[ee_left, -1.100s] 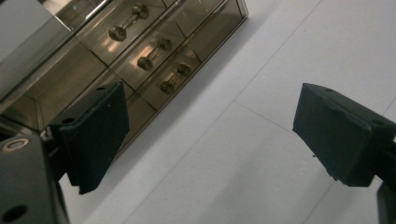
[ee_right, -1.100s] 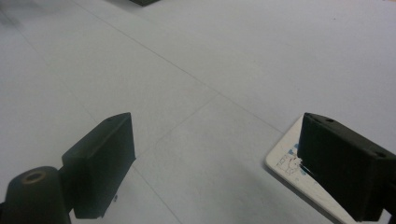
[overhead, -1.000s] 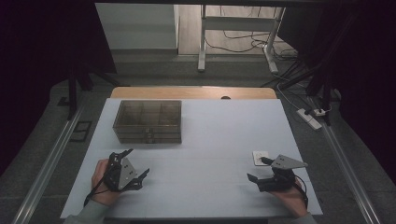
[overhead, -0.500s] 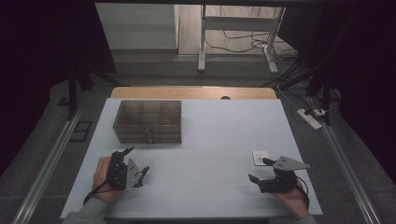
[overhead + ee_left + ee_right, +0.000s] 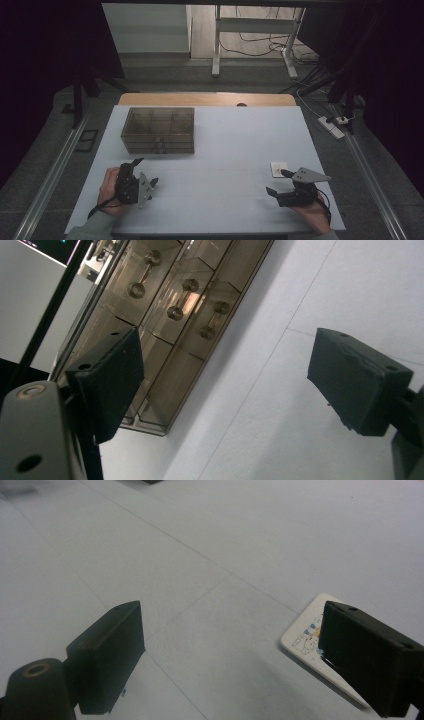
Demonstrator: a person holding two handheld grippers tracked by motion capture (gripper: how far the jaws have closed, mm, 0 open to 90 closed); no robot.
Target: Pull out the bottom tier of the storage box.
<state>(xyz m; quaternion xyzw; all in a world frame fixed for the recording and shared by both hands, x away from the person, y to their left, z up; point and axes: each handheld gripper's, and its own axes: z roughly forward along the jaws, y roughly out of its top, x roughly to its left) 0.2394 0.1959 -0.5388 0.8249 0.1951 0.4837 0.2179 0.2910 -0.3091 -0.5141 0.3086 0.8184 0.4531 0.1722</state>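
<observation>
A smoky clear drawer box (image 5: 158, 130) stands on the white table (image 5: 225, 145) at the back left. In the left gripper view the drawer box (image 5: 165, 315) shows dumbbell-shaped handles on its fronts. My left gripper (image 5: 142, 172) sits at the front left, just short of the box, open and holding nothing (image 5: 225, 385). A small white card (image 5: 278, 168) with printed marks lies flat at the front right. My right gripper (image 5: 278, 182) is open right beside it, one jaw over the card's (image 5: 310, 635) near edge, nothing gripped (image 5: 232, 655).
A wooden strip (image 5: 205, 99) edges the table's far side. Beyond it stand a metal desk frame (image 5: 252, 30) and floor cables. A power strip (image 5: 332, 126) lies on the floor to the right. A metal rail (image 5: 55, 175) runs along the left side.
My left gripper has turned in the hand and drawn slightly nearer the box. My right gripper has barely shifted beside the card.
</observation>
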